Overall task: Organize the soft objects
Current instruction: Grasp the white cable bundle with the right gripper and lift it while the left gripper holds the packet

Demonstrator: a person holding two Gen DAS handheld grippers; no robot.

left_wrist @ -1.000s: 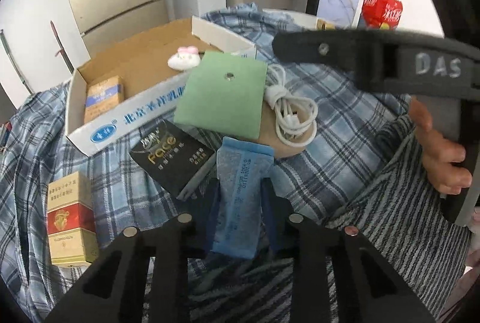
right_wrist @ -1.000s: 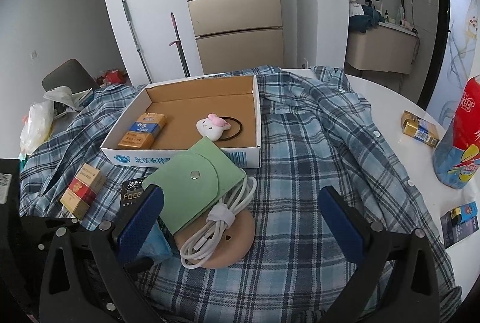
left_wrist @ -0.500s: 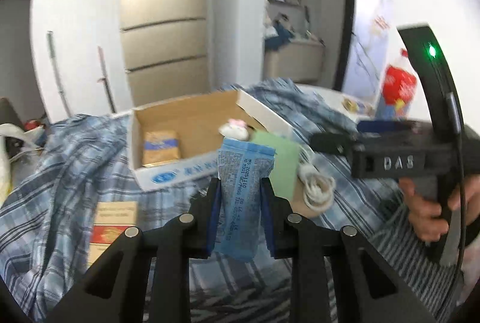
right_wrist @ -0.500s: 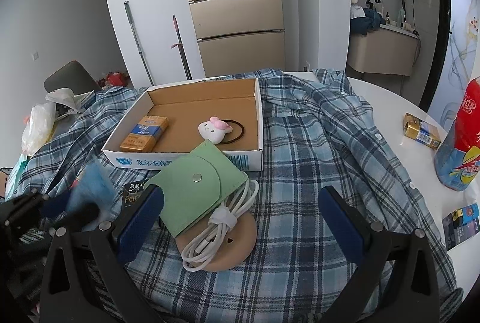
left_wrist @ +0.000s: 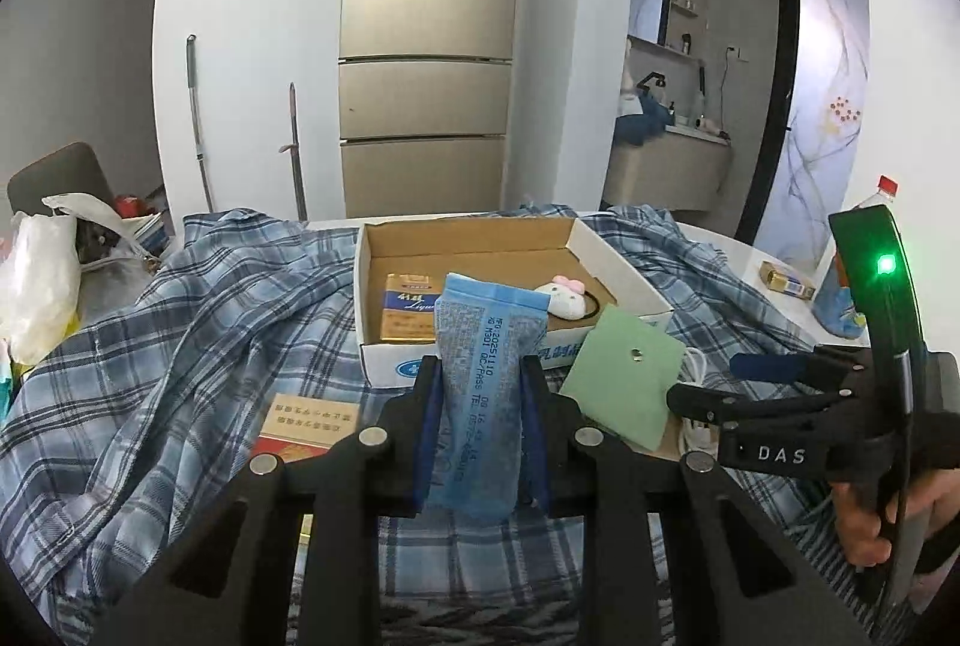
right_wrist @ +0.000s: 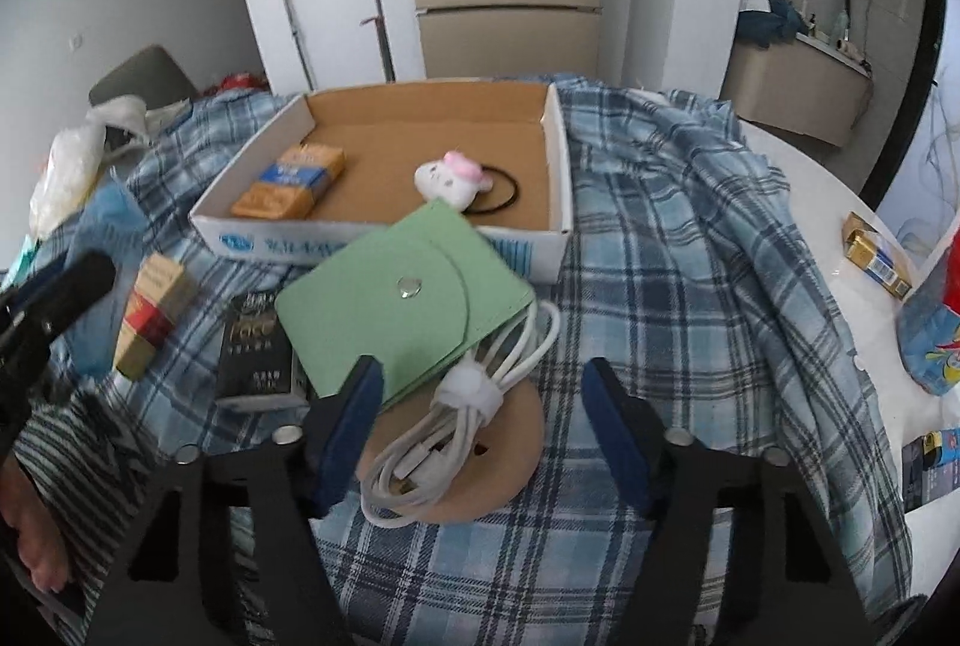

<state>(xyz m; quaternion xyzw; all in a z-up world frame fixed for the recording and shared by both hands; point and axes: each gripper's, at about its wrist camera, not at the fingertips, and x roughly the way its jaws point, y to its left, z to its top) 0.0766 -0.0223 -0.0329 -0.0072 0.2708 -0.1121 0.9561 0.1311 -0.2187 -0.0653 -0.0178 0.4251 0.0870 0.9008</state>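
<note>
Left wrist view: left gripper (left_wrist: 480, 430) clamped tight on blue packet (left_wrist: 480, 388), held upright above plaid cloth (left_wrist: 180, 346), in front of box (left_wrist: 624, 274). Right wrist view: right gripper (right_wrist: 480, 430) fingers (right_wrist: 354, 424) half apart, just closing, straddling white cable (right_wrist: 456, 424) on round pad (right_wrist: 498, 472), not touching it; green pouch (right_wrist: 396, 304) just beyond.

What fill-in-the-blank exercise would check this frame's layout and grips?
1. The left gripper is shut on a blue ____.
2. The plush toy lies inside the cardboard ____.
3. The white cable rests on a round tan ____.
4. The green pouch closes with a metal ____.

Missing words: packet; box; disc; snap
</note>
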